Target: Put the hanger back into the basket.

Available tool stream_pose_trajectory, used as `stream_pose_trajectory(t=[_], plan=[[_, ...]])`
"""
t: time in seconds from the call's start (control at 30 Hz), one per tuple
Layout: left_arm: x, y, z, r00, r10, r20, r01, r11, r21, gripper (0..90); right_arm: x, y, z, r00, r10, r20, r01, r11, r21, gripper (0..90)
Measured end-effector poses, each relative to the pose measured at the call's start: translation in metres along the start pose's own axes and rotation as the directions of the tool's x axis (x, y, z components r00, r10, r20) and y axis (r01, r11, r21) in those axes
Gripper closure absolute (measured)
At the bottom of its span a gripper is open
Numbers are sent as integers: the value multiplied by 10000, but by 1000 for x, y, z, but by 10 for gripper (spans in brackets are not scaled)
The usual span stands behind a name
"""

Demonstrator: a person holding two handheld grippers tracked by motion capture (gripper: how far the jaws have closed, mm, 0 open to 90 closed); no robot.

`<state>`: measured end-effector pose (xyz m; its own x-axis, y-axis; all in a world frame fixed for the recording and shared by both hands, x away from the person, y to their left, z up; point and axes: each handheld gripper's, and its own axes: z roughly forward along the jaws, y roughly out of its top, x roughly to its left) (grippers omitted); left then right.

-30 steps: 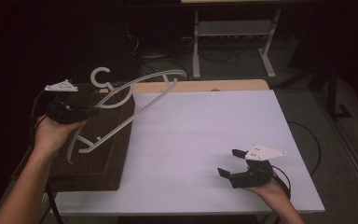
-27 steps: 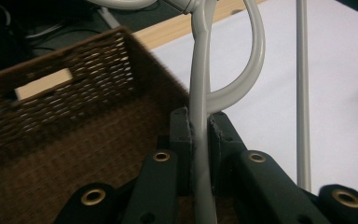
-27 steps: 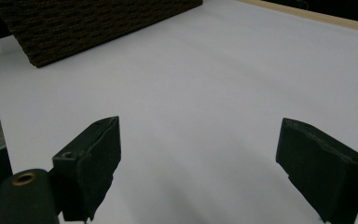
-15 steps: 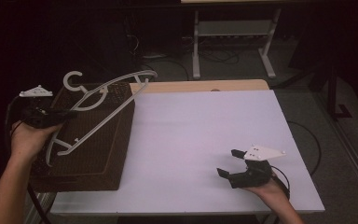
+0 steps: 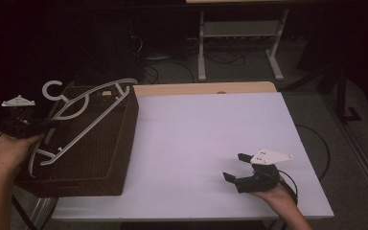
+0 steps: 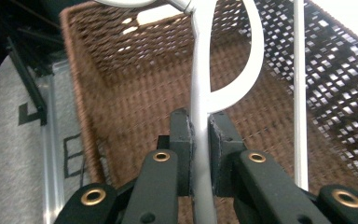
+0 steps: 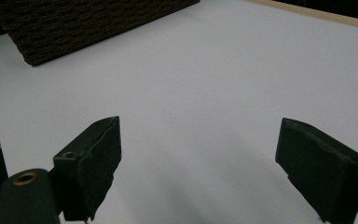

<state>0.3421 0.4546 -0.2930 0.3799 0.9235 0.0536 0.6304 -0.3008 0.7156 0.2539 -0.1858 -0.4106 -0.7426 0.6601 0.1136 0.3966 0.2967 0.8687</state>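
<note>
1. While my left tool (image 5: 28, 125) has the white hanger (image 5: 84, 112) pinched by one of its thin bars, the hanger hangs tilted above the open top of the brown wicker basket (image 5: 117, 158), its hook toward the far left; I judge I am holding it there to lower it in, since the frame spans most of the opening.
2. Seen in the left gripper view, the left tool's (image 6: 200, 140) two black jaws are closed tight on the hanger (image 6: 200, 84) bar, which runs straight up between them, with the basket's (image 6: 121, 107) woven inside behind and below.
3. Sitting at the left end of the white worktop (image 5: 211, 129), the basket overhangs the left edge, I think, though the dim light leaves that unsure.
4. Resting low at the near right of the worktop, my right tool (image 5: 239, 167) is well apart from the basket; its jaws stand wide apart with nothing between them, probably waiting out of the way.
</note>
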Motion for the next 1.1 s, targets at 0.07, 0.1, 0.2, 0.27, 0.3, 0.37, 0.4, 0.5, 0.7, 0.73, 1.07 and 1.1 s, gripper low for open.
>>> stream_pose_trajectory(t=[0.07, 0.1, 0.2, 0.27, 0.3, 0.37, 0.4, 0.5, 0.7, 0.73, 1.07, 1.1], plan=[[2, -2, 0, 10000, -10, -62, 10, 10000, 45, 819, 0, 0, 0, 10000, -14, -8, 14, 10000, 7, 136], [4, -4, 0, 9999, -37, -94, 38, 10000, 74, 819, 0, 0, 0, 10000, -20, -3, 20, 10000, 11, 136], [10, -10, -1, 9995, -156, -290, 163, 9997, 207, 819, 0, 0, 0, 10000, -2, 7, 2, 10000, 11, 136], [12, -11, -1, 9992, -260, -304, 265, 9995, 155, 819, 0, 0, 0, 10000, 4, 28, -4, 10000, 21, 136], [15, -12, -1, 9990, -360, -262, 363, 9993, 118, 819, 0, 0, 0, 10000, 28, 38, -29, 10000, 31, 136], [15, -12, -1, 9990, -331, -287, 335, 9993, 141, 819, 0, 0, 0, 10000, 42, 44, -42, 10000, 34, 136], [15, -12, 0, 9990, -307, -337, 313, 9994, 177, 819, 0, 0, 0, 10000, 44, 49, -44, 10000, 30, 136], [15, -14, 6, 9992, -205, -346, 221, 9986, 473, 819, 0, 0, 0, 10000, 26, 44, -26, 10000, 22, 136], [14, -15, 16, 9995, -157, -257, 175, 9971, 745, 818, 0, 0, 0, 10000, 22, 58, -22, 10000, 25, 136], [14, -15, 16, 9995, -157, -257, 175, 9971, 745, 818, 0, 0, 0, 10000, 25, 59, -25, 10000, 27, 136], [16, -20, 22, 9997, -246, -75, 251, 9965, 795, 792, -1, 0, -1, 10000, 20, 79, -20, 10000, -5, 136], [18, -22, 21, 9989, -457, 88, 452, 9977, 511, 757, 0, 0, -1, 10000, 15, 82, -15, 10000, -7, 136]])
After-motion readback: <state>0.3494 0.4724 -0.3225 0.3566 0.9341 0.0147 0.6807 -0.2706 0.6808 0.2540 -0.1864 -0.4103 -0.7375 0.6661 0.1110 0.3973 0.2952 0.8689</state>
